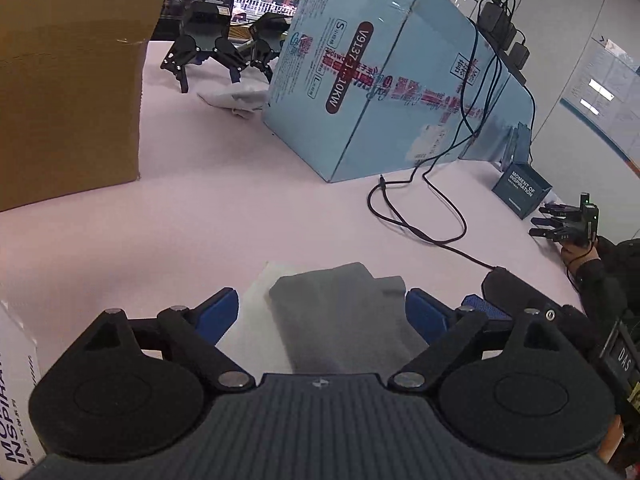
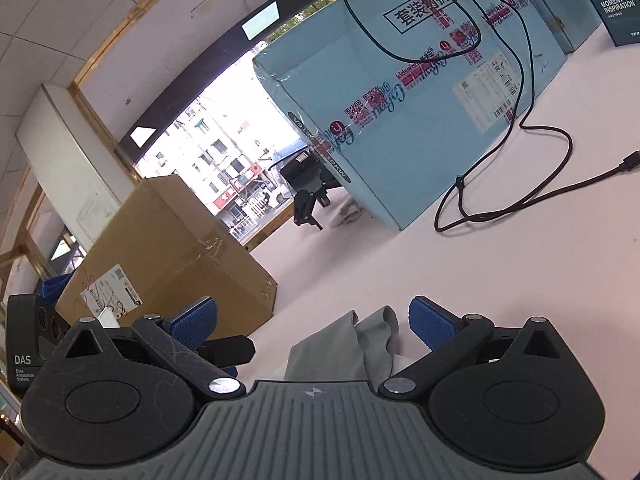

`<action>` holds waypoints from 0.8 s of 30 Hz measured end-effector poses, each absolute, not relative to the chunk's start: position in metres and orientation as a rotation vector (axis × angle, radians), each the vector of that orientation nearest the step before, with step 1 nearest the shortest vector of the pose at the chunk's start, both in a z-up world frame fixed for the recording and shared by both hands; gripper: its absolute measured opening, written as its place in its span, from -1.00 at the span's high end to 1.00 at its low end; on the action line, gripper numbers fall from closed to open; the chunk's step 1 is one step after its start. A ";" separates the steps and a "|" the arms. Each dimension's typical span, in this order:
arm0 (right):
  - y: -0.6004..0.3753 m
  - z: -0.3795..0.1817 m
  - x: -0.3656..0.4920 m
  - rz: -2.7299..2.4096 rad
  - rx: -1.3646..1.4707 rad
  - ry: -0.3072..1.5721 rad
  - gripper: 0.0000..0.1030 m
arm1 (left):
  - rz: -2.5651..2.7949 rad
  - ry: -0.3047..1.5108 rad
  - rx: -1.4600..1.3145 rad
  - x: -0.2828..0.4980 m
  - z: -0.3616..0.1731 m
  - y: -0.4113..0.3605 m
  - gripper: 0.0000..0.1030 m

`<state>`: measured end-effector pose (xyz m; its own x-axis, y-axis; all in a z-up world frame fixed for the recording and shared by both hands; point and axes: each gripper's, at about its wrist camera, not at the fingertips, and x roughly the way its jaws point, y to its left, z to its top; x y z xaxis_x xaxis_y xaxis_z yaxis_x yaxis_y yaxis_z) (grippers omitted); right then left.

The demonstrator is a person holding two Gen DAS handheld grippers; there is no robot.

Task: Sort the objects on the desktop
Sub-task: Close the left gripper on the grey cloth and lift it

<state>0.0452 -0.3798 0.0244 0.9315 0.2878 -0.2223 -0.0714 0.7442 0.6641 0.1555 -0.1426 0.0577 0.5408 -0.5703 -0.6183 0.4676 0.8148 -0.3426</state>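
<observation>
Both grippers' fingers (image 1: 426,314) wide open, empty; grey cloth (image 1: 340,316) between them looks limp, light; pinch its folded edge.

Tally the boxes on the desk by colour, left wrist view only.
Light blue box: 1
Brown cardboard box: 1
Dark teal box: 1
White box, cut off at the left edge: 1
Total: 4
</observation>
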 end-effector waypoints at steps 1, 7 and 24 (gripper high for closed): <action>-0.379 0.024 0.046 0.198 0.704 0.327 -1.00 | -0.630 0.797 -0.132 0.156 0.055 -0.146 -0.64; -0.375 0.022 0.046 0.211 0.685 0.341 -1.00 | -0.675 0.851 -0.174 0.164 0.036 -0.152 -0.21; -0.368 0.026 0.043 0.221 0.603 0.332 -1.00 | -0.530 0.722 -0.066 0.155 0.013 -0.167 0.56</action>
<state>0.0427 -0.3678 0.0265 0.9238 0.2981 -0.2403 -0.1062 0.8025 0.5871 0.1553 -0.1673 0.0134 0.6248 -0.4842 -0.6125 0.4395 0.8665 -0.2367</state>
